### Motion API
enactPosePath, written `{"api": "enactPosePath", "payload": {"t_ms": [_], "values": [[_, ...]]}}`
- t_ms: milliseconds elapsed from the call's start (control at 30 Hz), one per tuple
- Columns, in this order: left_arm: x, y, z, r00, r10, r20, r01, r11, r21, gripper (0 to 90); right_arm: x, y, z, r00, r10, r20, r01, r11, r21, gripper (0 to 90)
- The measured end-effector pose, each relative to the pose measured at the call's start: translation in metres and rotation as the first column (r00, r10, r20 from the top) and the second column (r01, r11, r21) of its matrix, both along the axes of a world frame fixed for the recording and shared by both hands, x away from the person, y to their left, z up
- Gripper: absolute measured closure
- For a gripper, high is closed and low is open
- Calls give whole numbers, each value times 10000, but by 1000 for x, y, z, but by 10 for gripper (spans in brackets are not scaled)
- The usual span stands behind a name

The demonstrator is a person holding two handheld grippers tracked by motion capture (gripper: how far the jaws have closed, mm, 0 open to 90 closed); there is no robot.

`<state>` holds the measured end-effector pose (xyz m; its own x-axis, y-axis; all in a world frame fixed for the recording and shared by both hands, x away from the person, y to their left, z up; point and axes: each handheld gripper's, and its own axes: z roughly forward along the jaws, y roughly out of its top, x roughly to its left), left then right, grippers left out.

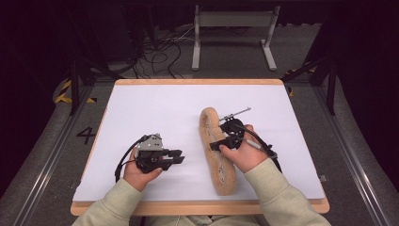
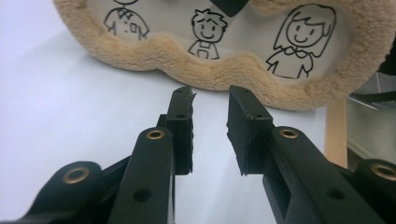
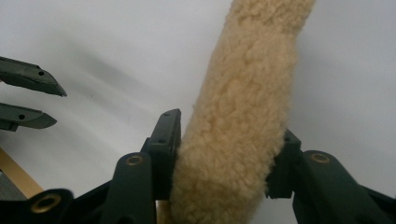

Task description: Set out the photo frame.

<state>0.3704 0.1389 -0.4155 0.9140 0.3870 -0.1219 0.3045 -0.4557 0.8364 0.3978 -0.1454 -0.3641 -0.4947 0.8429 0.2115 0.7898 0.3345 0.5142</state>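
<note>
Two black two-jaw grippers work over a white-topped counter [image 1: 155,108] with a pale wooden edge. The long tan fleecy plush frame [image 1: 215,153] lies right of the counter's middle, running from far to near, and in the left gripper view its white inner panel [image 2: 243,37] carries line drawings of cartoon children inside a woolly border. The right gripper [image 1: 221,143] comes at the frame from the right, held in the person's right hand [image 1: 247,155]; in the right gripper view its jaws are clamped on the frame's fleecy rim [image 3: 238,140], one on each side. The left gripper [image 1: 176,156], held in the left hand [image 1: 139,172], sits left of the frame and near it, pointing toward it, its jaws apart with nothing between them and not touching the plush.
</note>
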Motion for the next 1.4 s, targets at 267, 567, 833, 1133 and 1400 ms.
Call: {"api": "enactPosePath", "payload": {"t_ms": [267, 567, 833, 1133, 1400], "values": [[3, 8, 1, 9996, 289, 34, -289, 9996, -61, 712, 0, 1, 1, 9951, -843, -515, 848, 9964, 90, 620], [1, 13, 2, 9992, 380, 88, -380, 9993, -38, 708, 0, 2, 2, 9907, -1228, -580, 1244, 9919, 245, 656], [1, 32, 2, 9962, 863, 70, -861, 9961, -183, 708, 2, -1, 14, 9941, -926, -567, 954, 9943, 479, 670], [0, 50, 3, 9917, 1281, 87, -1278, 9914, -291, 704, 9, -3, 36, 9998, 175, 114, -178, 9996, 200, 670], [-2, 63, 3, 9859, 1669, 133, -1663, 9854, -365, 711, 20, -4, 51, 9673, 2277, 1114, -2243, 9736, -423, 670]]}}
